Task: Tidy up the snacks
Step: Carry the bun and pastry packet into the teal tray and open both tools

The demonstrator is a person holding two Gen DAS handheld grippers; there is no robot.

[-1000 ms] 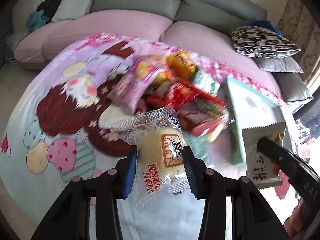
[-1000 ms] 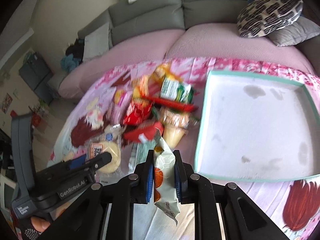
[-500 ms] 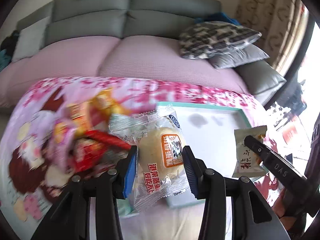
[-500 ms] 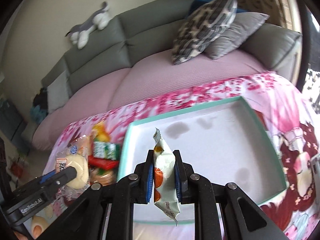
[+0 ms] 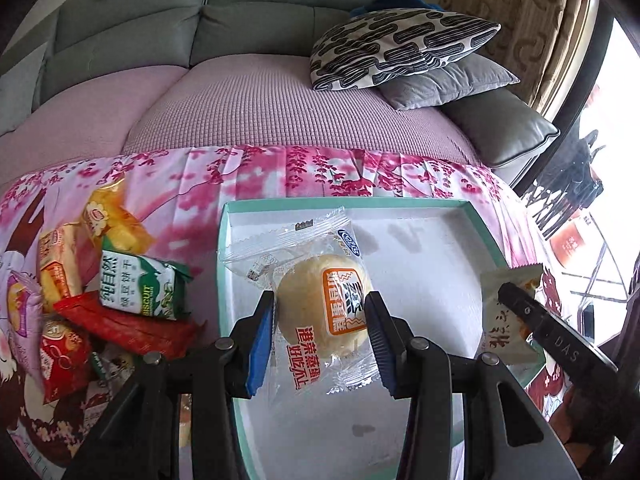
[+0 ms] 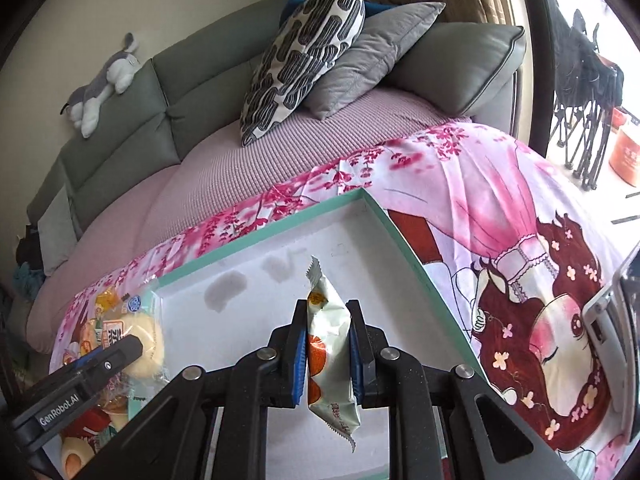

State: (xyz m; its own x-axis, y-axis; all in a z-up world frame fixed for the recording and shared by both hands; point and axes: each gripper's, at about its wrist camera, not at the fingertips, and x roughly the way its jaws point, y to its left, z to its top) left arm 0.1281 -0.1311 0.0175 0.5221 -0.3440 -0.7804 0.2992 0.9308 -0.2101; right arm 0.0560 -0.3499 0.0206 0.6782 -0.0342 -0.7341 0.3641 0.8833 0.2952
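I have the left hand-held gripper (image 5: pixel 322 330) closed part-way around a clear-wrapped steamed cake (image 5: pixel 322 306) — its blue pads press the round yellow cake from both sides, and the printed wrapper sticks out above and below them. The cake hangs over the near-left part of the teal-rimmed box (image 5: pixel 348 201), whose white floor shows a few grey stains and nothing lying on it that I can see

My right hand-held gripper (image 6: pixel 328 348) is shut tight on a slim pale-green snack packet (image 6: pixel 329 354), held on edge with its crimped ends pointing to 12 and 6 o'clock. That packet is also over the box (image 6: pixel 276 227), toward the middle of its floor in the right wrist view. In the left wrist view the same packet (image 5: pixel 505 318) and the black finger of the right hand-held gripper sit at about 4 o'clock, near the box's right wall

The rest of the snacks lie in a heap on the pink flowered cloth (image 5: pixel 304 168) at 9 o'clock from the box — a green biscuit pack (image 5: pixel 138 288), an orange-yellow bag (image 5: pixel 114 220) beyond it, a long red wrapper (image 5: pixel 132 330) under the biscuit pack, and more red and orange packs (image 5: pixel 60 354) piled toward the edge. I cannot tell whether the cloth covers a desk

Beyond the cloth at 12 o'clock is a sofa (image 5: pixel 248 32) with a patterned cushion (image 5: pixel 400 46) leaning on a grey cushion (image 5: pixel 448 84)
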